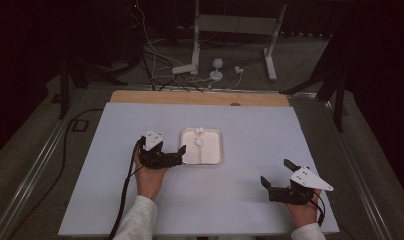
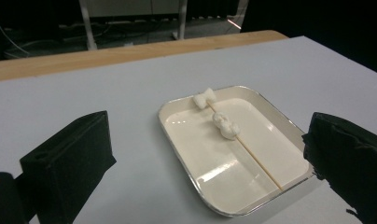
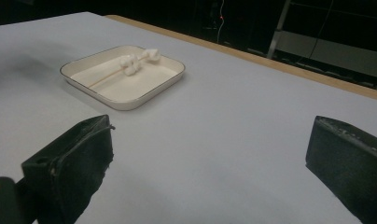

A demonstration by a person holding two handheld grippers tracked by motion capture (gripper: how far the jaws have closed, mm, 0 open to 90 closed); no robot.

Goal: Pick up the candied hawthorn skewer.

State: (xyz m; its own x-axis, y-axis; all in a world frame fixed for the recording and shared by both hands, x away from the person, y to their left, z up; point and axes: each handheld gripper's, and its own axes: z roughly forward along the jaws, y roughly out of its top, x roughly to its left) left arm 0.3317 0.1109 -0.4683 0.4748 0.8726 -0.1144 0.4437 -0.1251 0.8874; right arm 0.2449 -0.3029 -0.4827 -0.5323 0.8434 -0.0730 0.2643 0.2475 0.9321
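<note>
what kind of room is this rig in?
Probably a lab or recording studio, not a kitchen: black drapes around a white-covered table, loose cables and a metal stand on the floor, with a single tray staged.

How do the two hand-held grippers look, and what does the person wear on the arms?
Both the left gripper and the right gripper have black bodies with two blocky black jaws, whose pads look matte. Each carries a pale grey three-cornered plate on top. A black cable trails back from the left one along the forearm. The person wears white long sleeves.
</note>
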